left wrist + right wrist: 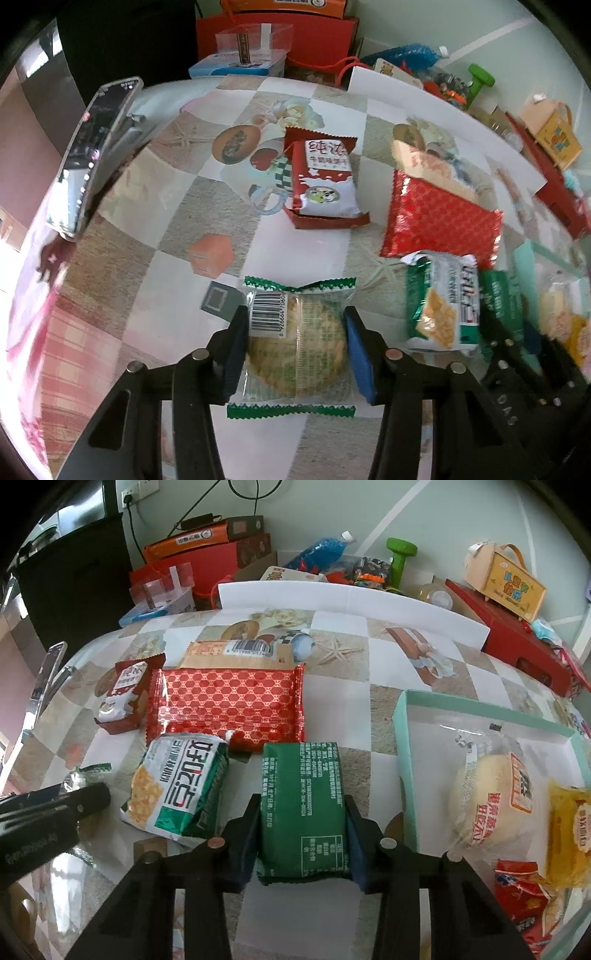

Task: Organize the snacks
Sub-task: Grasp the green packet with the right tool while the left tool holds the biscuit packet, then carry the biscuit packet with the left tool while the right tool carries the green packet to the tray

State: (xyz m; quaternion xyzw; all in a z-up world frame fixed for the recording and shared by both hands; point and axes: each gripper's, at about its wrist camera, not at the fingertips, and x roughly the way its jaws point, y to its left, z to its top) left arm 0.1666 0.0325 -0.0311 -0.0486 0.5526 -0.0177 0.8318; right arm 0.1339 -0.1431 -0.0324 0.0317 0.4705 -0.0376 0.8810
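Note:
My left gripper points down at the table, shut on a clear cracker packet with green zigzag ends; both pads press its sides. My right gripper is shut on a dark green snack packet lying back side up, just left of a teal tray. In the tray lie a wrapped bun, a yellow packet and a red packet. On the table lie a green-white packet, a red patterned packet, a tan packet and a red-white milk snack.
A phone on a stand rises at the table's left edge. A white cardboard wall lines the back, with red boxes, a blue bottle and a green dumbbell behind it. A clear box stands at the back left.

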